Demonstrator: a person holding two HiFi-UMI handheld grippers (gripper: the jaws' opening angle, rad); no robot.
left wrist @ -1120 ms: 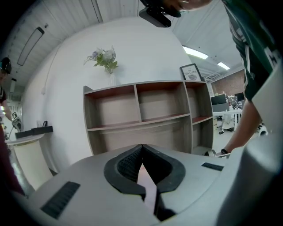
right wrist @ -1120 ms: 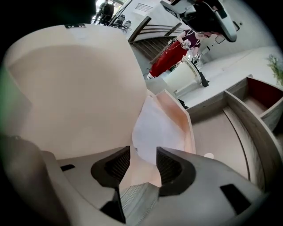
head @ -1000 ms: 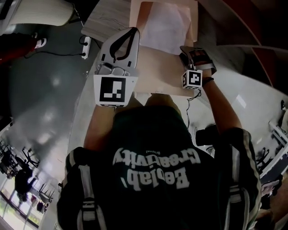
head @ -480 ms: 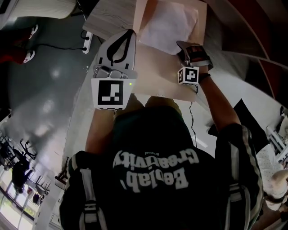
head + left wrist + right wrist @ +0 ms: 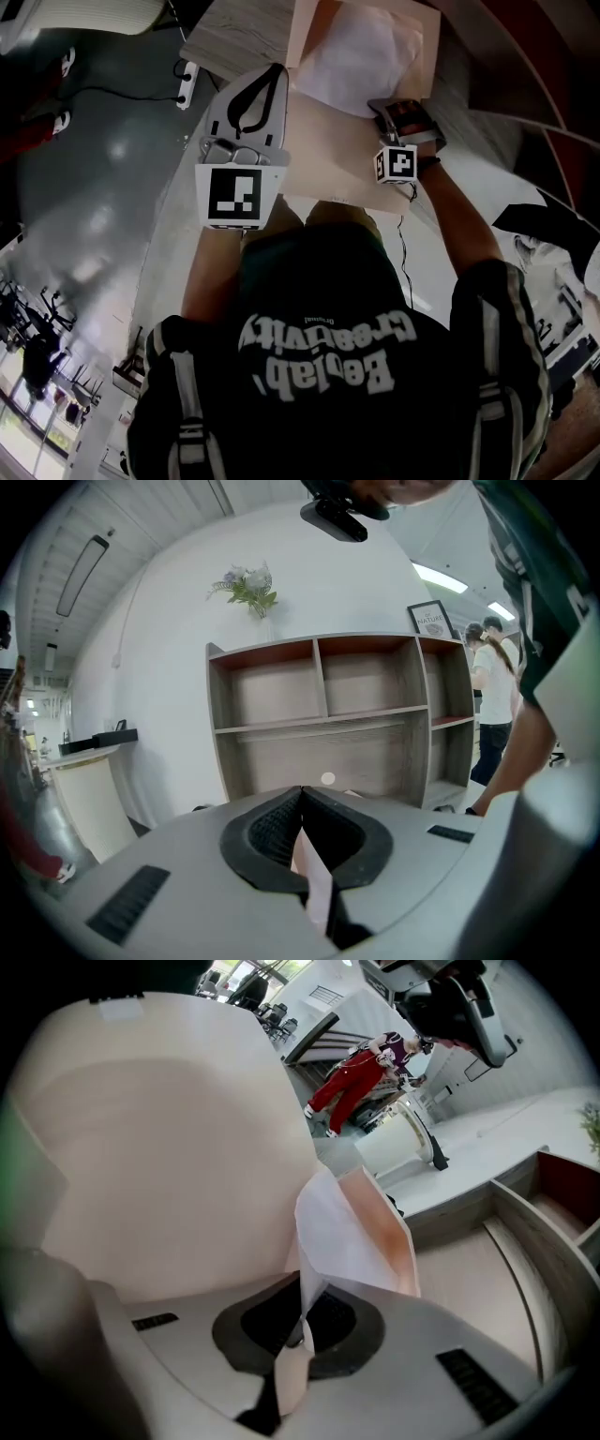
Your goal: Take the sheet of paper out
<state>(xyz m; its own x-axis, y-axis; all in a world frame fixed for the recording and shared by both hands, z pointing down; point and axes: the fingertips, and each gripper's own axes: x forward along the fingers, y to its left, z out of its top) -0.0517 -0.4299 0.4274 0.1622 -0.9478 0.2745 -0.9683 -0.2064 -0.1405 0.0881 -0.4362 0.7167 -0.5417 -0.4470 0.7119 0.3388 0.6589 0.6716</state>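
A large tan envelope (image 5: 319, 155) lies on the wooden table (image 5: 234, 37), and a white sheet of paper (image 5: 361, 56) sticks out of its far end. My left gripper (image 5: 278, 70) is shut on the envelope's left edge; in the left gripper view a thin pink edge (image 5: 316, 883) runs between the closed jaws of that gripper (image 5: 302, 791). At the envelope's right side, my right gripper (image 5: 386, 103) has just been closing. In the right gripper view it (image 5: 305, 1290) is shut on the white sheet (image 5: 342, 1232), beside the bulging envelope (image 5: 159, 1147).
A wooden shelf unit (image 5: 328, 705) stands behind the table against a white wall. A power strip (image 5: 185, 82) lies on the grey floor to the left. A person (image 5: 492, 705) stands at the far right in the left gripper view.
The envelope's far end and the white sheet have swung a little to the right. Both grippers have shifted slightly with it.
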